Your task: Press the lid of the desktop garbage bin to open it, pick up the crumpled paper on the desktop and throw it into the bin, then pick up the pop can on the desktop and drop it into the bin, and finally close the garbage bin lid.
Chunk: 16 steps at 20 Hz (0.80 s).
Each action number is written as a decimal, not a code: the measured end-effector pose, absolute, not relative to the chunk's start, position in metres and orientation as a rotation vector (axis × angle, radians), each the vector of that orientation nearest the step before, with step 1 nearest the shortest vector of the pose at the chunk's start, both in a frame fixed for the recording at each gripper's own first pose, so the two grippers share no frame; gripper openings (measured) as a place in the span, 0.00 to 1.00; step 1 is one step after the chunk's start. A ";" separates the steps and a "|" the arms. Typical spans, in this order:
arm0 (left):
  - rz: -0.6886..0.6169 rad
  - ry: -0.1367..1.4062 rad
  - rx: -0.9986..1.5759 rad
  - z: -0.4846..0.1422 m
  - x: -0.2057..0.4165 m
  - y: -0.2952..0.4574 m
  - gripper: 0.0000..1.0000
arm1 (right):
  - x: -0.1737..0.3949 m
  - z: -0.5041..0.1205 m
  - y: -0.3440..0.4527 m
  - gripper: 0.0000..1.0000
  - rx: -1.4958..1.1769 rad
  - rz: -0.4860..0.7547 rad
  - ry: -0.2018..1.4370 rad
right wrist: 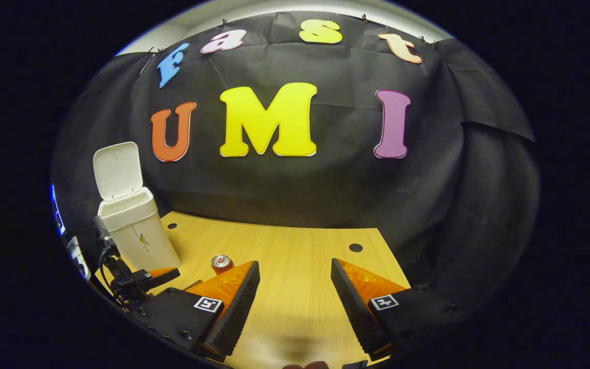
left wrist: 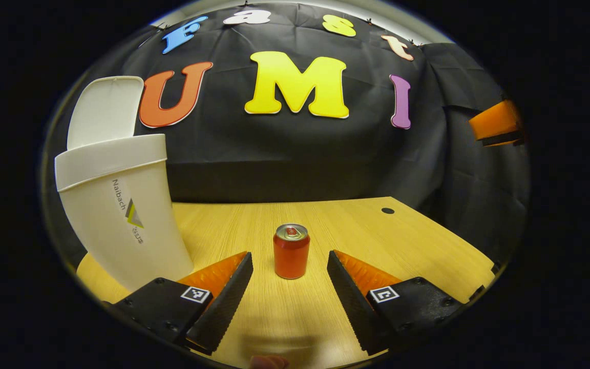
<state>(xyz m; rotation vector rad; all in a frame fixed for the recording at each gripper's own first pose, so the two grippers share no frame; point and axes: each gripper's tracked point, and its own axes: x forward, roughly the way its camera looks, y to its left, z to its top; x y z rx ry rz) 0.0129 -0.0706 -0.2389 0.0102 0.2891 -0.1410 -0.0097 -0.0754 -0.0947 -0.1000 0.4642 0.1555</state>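
Observation:
A red pop can stands upright on the wooden desktop. My left gripper is open, level with the can, a finger on each side and neither touching it. The white garbage bin stands close on the left with its lid raised. In the right gripper view the bin with its lid up stands at the far left. The can's top peeks out behind one finger. My right gripper is open over bare desktop, holding nothing.
The black cloth wall rises right behind the desk. Round holes sit near the desktop's back edge. Part of the right gripper hangs high at the right. The left gripper with its cable shows beside the bin.

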 end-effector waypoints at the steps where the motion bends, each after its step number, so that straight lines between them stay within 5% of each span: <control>1: -0.137 0.297 0.011 -0.247 0.017 -0.072 0.97 | -0.012 -0.098 -0.078 0.89 -0.108 0.160 0.474; 16: -0.120 0.376 0.075 -0.319 0.080 -0.086 0.96 | -0.005 -0.143 -0.123 0.89 0.000 0.064 0.625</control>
